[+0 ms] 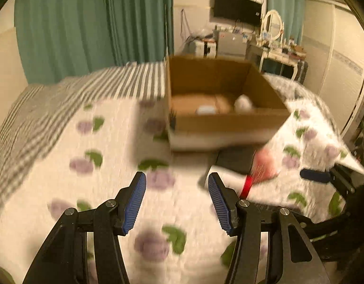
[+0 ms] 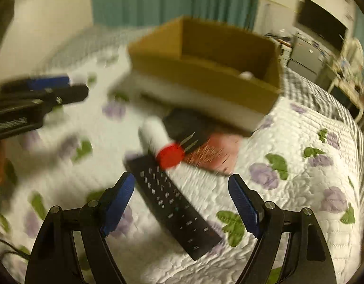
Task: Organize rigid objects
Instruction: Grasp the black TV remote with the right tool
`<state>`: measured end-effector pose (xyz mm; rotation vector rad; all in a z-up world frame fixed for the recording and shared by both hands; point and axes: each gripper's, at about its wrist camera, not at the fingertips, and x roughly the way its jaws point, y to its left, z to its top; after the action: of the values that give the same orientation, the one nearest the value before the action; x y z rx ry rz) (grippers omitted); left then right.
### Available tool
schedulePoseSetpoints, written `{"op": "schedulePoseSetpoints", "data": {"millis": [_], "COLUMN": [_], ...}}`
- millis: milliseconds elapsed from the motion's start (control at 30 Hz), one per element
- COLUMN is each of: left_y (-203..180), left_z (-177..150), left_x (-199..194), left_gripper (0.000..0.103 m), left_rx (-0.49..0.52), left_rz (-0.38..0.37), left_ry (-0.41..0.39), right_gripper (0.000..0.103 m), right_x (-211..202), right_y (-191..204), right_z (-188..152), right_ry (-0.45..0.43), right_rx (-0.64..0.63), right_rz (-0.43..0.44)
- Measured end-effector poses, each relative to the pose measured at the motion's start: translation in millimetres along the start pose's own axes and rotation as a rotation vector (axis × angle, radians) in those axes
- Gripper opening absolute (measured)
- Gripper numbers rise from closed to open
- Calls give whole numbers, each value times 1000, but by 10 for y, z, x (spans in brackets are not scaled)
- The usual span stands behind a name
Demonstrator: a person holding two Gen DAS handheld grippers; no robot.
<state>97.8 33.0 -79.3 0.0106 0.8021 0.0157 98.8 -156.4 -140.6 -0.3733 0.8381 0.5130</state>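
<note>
Two tongs (image 1: 177, 201) (image 2: 182, 203) agape, empty; one remote (image 2: 172, 203), one box (image 2: 205, 71).

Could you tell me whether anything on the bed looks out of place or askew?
Yes: the remote, a white tube with a red cap, a pink brush and a dark flat item lie crisscrossed on the quilt beside the box, not in it. Blur hides finer detail.

A bed covered by a white quilt with purple flowers (image 2: 288, 142) fills the frame. On it, at centre, rest a cardboard box (image 2: 205, 75), a black remote (image 2: 174, 206), a white bottle with a red cap (image 2: 158, 139), a pink brush (image 2: 215, 153) and a dark flat object (image 2: 182, 123).
</note>
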Motion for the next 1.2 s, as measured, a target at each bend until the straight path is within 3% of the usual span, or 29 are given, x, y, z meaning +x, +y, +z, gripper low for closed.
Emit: {"op": "schedulePoseSetpoints", "data": {"millis": [133,333,400,633,800,933,1200], "left_y": [59,147,158,172,99,-13,-401], "left_z": [-200,-285,-284,-298,-313,-289,-41], "left_x": [210,285,307,322,331,294,320], "left_gripper": [58,58,58,58,58,58,58], "left_rx": [3,-5,-7,-5,20,42,69], "left_rz": [15,-5,-2,22,49,40,-33], "left_ry": [66,78,84,93,100,98,87], "right_gripper": [70,68,63,29,27,19,19], "right_x": [273,562,611,405,145,-106,-286], "right_y": [143,161,155,227,160,48,-504], "right_z": [-35,-52,-38,-31,-98,-149,122], "right_ry": [98,191,202,138,91,14,-50], "right_rx": [-48,-43,-31,-49,-4,53,160], "right_rz": [20,38,50,79,113,137,39]}}
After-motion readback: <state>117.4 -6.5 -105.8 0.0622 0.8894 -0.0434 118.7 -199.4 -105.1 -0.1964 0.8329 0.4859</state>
